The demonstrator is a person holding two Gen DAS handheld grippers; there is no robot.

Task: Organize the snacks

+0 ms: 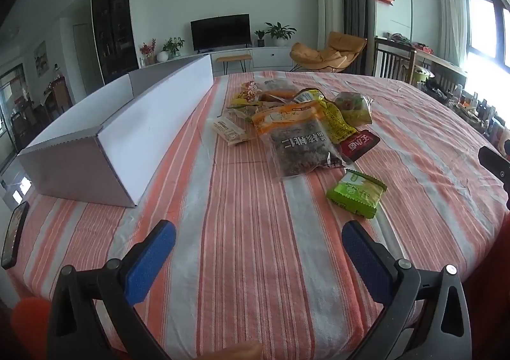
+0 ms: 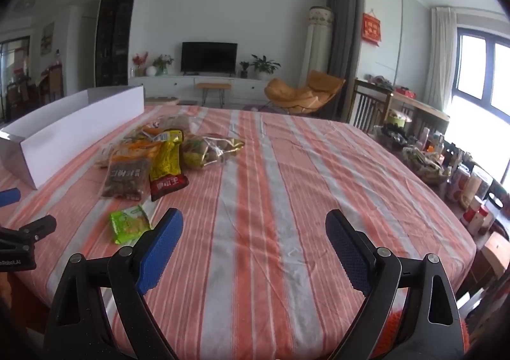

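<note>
Open striped tabletop (image 1: 255,264) ahead of both tools; long white box (image 1: 153,124) along left edge, long axis running away from camera. Snack pile (image 1: 296,124) mid-tabletop, green packet (image 1: 357,192) apart at its near side, angled. Left tool (image 1: 258,248) and right tool (image 2: 255,239) tilted downward, spread wide, empty.
</note>
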